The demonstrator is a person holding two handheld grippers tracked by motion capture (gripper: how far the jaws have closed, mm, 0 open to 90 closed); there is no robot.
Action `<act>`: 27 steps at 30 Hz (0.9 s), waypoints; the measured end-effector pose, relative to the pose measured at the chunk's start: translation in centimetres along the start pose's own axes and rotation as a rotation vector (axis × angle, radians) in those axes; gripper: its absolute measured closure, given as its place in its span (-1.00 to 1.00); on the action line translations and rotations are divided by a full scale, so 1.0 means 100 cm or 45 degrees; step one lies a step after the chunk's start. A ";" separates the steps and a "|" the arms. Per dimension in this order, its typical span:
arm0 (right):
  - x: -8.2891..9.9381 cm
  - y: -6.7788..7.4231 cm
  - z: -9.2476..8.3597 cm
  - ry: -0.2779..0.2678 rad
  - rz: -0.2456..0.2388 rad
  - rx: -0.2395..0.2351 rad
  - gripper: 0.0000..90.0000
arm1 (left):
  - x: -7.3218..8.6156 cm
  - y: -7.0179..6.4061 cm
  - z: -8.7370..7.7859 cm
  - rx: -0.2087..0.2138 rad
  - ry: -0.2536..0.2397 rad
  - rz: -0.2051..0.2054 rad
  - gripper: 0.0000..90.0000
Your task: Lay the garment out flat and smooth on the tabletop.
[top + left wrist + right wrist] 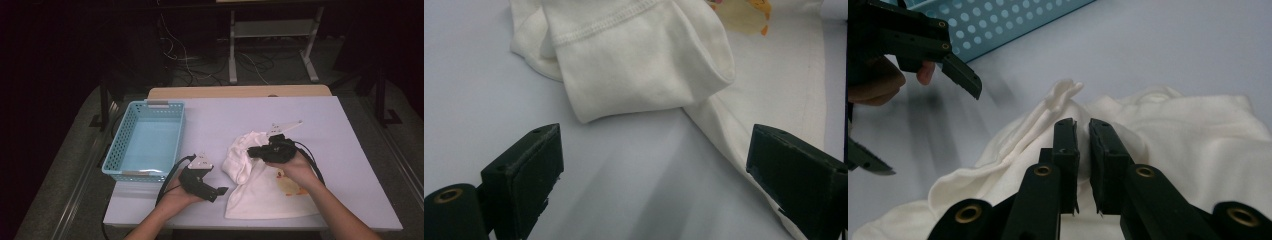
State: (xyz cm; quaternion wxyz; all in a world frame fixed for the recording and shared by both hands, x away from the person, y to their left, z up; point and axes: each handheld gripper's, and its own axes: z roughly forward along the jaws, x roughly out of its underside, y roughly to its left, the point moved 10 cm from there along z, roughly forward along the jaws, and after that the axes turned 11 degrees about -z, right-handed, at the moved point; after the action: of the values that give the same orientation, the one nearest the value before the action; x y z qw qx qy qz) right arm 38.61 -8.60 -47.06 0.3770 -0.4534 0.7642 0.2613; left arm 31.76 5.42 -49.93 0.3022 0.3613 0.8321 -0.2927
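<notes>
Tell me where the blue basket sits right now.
In the high view the blue basket stands on the table's left side, left of the white garment, just beyond the left gripper.

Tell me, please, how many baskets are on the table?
1. The blue basket stands on the left part of the table, beyond the left gripper. Its perforated wall shows too in the right gripper view. Nothing suggests a hidden second one.

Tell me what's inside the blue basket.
The blue basket looks empty in the high view: just its pale floor shows. The near wall hides a strip of the floor closest to the person, so something flat lying there would go unseen.
</notes>
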 end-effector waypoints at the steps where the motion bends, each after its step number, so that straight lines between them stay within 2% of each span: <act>1: -0.002 0.000 0.002 -0.004 0.000 -0.001 0.80 | 0.000 0.000 0.000 0.000 -0.004 -0.002 -0.83; 11: -0.018 0.008 0.025 -0.013 -0.027 -0.031 0.80 | -0.001 0.001 -0.001 -0.004 -0.008 -0.003 -0.83; 18: -0.019 0.014 0.040 0.016 -0.060 -0.036 0.80 | 0.000 0.001 -0.001 -0.004 -0.007 -0.003 -0.83; 24: -0.015 0.015 0.043 0.045 -0.075 -0.034 0.78 | 0.000 0.000 -0.001 -0.003 -0.003 -0.001 -0.83; 27: -0.015 0.015 0.042 0.043 -0.077 -0.041 0.69 | 0.000 0.000 -0.001 -0.002 -0.003 0.001 -0.83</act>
State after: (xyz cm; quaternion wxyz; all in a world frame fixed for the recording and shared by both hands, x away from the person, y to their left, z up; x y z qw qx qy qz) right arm 39.13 -4.04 -48.15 0.3643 -0.4866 0.7521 0.2544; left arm 31.75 5.50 -49.89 0.3034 0.3610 0.8319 -0.2925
